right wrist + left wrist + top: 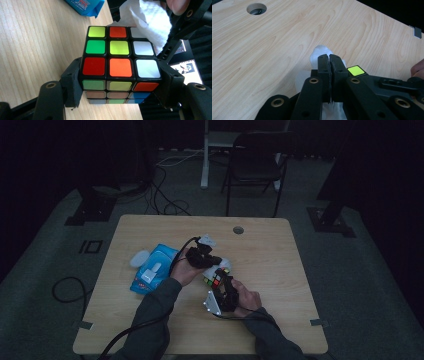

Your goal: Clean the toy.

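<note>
Both forearms are extended over mid-table; the left gripper (212, 261) is pinched closed, the right gripper (218, 281) is clamped tight.

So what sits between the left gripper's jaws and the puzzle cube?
A white wipe: the left gripper pinches it against the cube, which the right gripper clamps. Clearest in the right gripper view.

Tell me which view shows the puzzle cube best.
The right gripper view: the puzzle cube sits close, its coloured stickers sharp, clamped by the right hand-held gripper. The left gripper view shows one yellow-green sticker behind the black jaws. The high view shows it small and dim.
</note>
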{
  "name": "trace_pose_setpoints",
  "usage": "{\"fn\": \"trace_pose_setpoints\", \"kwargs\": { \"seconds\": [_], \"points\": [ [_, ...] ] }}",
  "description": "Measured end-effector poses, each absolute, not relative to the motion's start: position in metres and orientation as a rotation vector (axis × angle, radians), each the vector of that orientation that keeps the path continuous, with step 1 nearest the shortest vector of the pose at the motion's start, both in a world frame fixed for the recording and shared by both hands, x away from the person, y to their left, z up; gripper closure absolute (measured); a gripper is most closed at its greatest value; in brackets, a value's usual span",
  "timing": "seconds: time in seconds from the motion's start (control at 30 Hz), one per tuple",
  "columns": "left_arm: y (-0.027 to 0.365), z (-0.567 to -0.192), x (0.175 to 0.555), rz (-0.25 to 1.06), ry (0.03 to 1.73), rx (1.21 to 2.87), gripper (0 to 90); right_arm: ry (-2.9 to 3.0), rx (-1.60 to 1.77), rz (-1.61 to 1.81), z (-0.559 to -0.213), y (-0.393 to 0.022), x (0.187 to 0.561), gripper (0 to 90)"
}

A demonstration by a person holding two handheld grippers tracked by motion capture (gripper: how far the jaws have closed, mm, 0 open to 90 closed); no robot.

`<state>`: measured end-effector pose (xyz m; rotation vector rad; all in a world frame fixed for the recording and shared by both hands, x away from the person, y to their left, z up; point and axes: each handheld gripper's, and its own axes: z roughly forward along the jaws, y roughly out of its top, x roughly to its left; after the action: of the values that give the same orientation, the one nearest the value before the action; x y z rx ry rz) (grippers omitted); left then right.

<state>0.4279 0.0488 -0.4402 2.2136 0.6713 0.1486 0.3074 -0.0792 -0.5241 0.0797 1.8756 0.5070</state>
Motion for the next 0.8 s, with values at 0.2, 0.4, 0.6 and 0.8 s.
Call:
{"fn": "trace_pose_setpoints", "kwargs": {
  "seconds": [0.2,0.4,0.6,0.8],
  "points": [
    [0.042,-0.44,0.425,0.11,0.642,2.206,88.9,1.871,0.074,0.5,-0.525,-0.078,0.306,34.2],
    [0.042,-0.44,0.424,0.091,0.636,2.201,88.9,1.867,0.076,0.506,-0.524,-0.079,0.307,34.2],
    [0.05,-0.441,0.427,0.118,0.668,2.208,89.0,1.872,0.073,0.502,-0.524,-0.079,0.307,34.2],
    [0.057,-0.439,0.426,0.133,0.684,2.191,89.4,1.875,0.086,0.51,-0.524,-0.08,0.308,34.2]
  ]
}}
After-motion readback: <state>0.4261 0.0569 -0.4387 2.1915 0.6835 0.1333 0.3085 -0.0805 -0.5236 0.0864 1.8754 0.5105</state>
